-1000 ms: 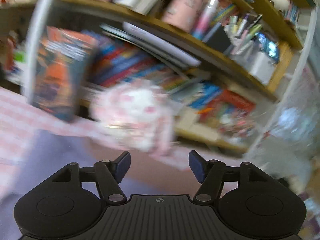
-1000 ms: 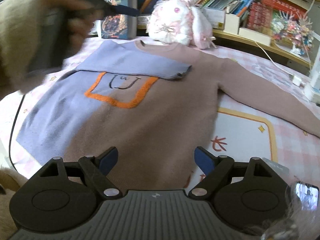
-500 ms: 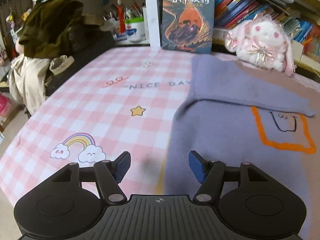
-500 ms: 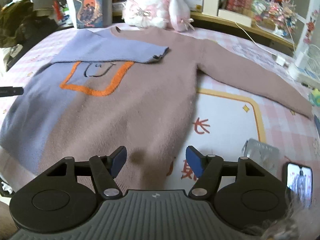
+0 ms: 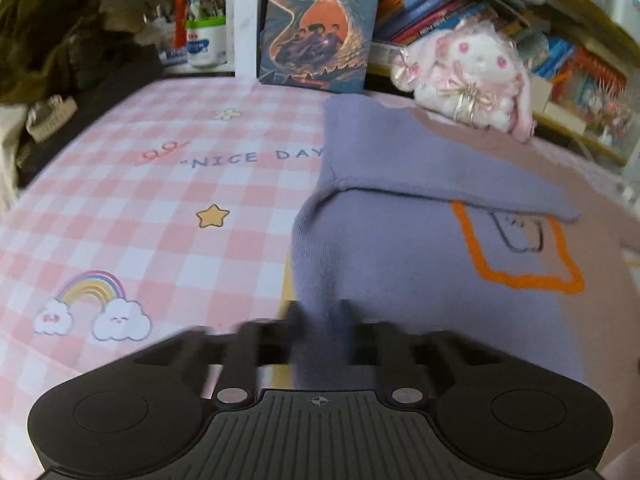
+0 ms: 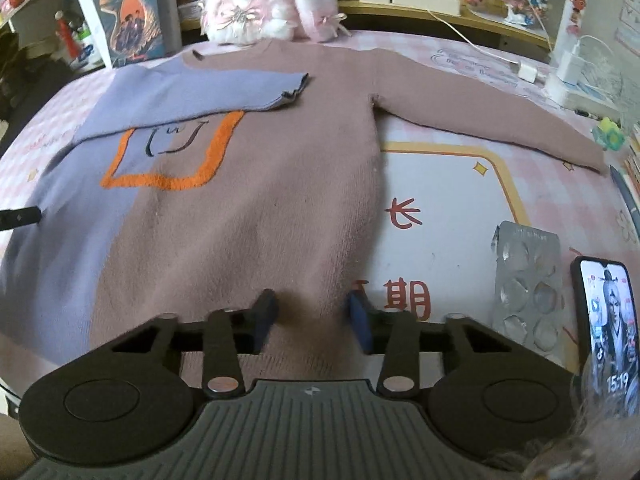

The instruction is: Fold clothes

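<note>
A sweater (image 6: 248, 208), purple on one side and brown on the other with an orange square on the chest, lies flat on the pink checked cloth (image 5: 140, 200). Its purple sleeve (image 6: 200, 92) is folded across the chest, while the brown sleeve (image 6: 500, 116) stretches out to the right. In the left wrist view my left gripper (image 5: 320, 320) is blurred, its fingers drawn close on a ridge of the sweater's (image 5: 400, 264) purple side edge. My right gripper (image 6: 312, 316) is half narrowed, open, astride the brown hem near its right corner.
A white plush rabbit (image 6: 260, 0) and an upright book (image 5: 320, 20) stand behind the collar. A blister pack (image 6: 524, 280) and a lit phone (image 6: 608, 328) lie right of the hem. A charger with cable (image 6: 528, 72) sits far right. Shelves of books line the back.
The left gripper swung down from the shelves to the sweater's purple edge and its fingers closed in. The right gripper came lower onto the hem and its fingers narrowed.
</note>
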Motion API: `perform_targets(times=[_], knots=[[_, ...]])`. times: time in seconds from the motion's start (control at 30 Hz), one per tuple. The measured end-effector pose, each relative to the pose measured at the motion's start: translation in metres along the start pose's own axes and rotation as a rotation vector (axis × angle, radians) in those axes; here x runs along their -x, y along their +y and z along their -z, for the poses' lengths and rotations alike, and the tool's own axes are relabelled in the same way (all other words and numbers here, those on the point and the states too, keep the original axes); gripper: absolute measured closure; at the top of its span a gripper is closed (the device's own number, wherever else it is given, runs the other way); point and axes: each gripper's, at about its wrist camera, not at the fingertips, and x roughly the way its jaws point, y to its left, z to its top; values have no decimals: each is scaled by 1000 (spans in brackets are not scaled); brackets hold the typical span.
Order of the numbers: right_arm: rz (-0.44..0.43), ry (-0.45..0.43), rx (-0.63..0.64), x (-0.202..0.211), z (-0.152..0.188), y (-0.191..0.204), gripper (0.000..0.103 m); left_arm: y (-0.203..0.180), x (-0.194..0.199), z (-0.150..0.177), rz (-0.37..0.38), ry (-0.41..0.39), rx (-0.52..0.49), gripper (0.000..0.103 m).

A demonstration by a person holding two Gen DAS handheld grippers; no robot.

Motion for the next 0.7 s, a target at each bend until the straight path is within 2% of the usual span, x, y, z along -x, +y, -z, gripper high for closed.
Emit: perform_targets(times=[0.07, 0.1, 0.2, 0.43, 0.7], knots=[[-12, -4, -17, 1, 0, 2, 88, 2, 2, 0, 11, -14, 3, 96], [-18, -6, -26, 1, 1, 2, 90, 4, 3, 0, 16, -22, 6, 96], [-7, -11, -21, 0, -1, 8, 91, 16, 10, -2, 17, -54, 46, 96], [-33, -10, 58, -5, -2, 37, 91, 49, 9, -9, -35, -41, 61, 96], [-61, -10, 146, -10, -4, 68, 91, 65, 7, -8, -29, -22, 73, 95]])
